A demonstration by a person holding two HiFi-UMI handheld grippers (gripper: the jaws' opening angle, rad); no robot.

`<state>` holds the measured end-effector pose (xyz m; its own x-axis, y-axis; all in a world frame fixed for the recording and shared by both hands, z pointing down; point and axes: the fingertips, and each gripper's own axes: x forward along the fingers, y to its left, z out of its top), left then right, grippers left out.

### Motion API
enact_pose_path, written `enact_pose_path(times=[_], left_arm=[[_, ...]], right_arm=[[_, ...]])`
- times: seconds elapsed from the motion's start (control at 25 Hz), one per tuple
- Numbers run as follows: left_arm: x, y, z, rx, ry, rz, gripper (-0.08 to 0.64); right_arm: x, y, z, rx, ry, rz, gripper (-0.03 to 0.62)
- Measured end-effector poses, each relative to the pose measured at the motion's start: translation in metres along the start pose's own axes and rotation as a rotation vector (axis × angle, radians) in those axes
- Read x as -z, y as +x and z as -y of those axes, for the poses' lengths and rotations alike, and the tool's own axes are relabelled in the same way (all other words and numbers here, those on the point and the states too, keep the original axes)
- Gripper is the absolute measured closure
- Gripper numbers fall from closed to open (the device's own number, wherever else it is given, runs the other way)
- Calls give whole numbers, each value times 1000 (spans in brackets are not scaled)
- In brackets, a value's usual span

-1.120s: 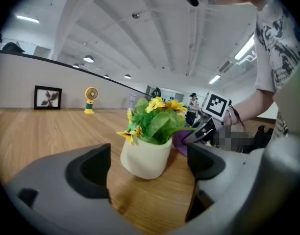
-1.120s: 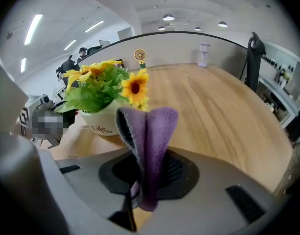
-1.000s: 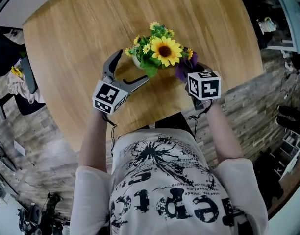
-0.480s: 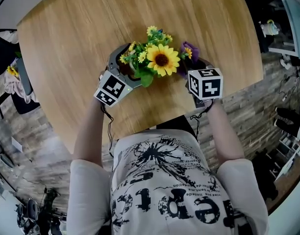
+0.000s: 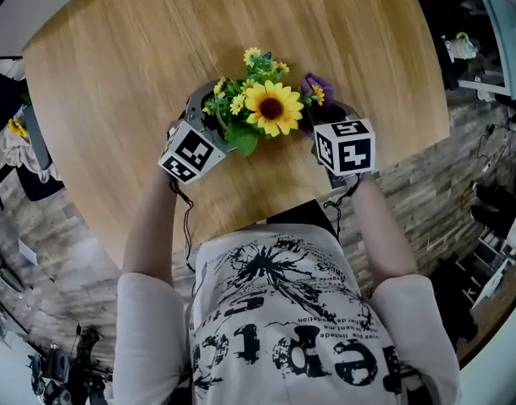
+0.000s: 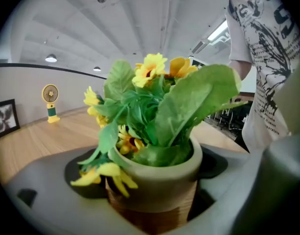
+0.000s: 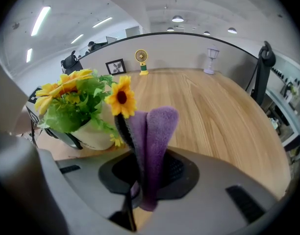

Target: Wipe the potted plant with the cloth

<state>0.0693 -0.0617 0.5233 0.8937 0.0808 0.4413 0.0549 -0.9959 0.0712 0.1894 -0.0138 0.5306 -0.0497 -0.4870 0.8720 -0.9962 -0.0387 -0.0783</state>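
The potted plant (image 5: 260, 112), a pale pot with a big sunflower, small yellow blooms and green leaves, stands upright on the round wooden table (image 5: 131, 53), near its near edge and roughly at the middle. The left gripper (image 5: 216, 118) reaches in from the left and its jaws, which have just been closing, stand wide around the pot, one on each side, their dark pads seeming to meet the rim. The cloth (image 7: 157, 131), purple and folded, sticks up just to the right of the flowers, clenched between the jaws of the right gripper (image 7: 146, 177), with one small yellow bloom touching or just beside its top. On the table's far side stand a small yellow fan (image 7: 140, 58) and a framed picture (image 7: 115, 66).
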Motion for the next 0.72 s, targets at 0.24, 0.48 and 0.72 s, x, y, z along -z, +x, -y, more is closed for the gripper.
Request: enact_pose_path(times=[0.24,0.48,0.72], left_arm=[[-11,-6,4,-45,-57,1,43],[-36,-16,-8,-136,-142,35,43],[-81,-48,-20,-263,-200,88,41]], right_arm=[[2,-4,-5,-16,-16,-7,514],[-11,-6,-3,-53,-51,0,514],[-38,-16,-27,-170,-64,81,514]])
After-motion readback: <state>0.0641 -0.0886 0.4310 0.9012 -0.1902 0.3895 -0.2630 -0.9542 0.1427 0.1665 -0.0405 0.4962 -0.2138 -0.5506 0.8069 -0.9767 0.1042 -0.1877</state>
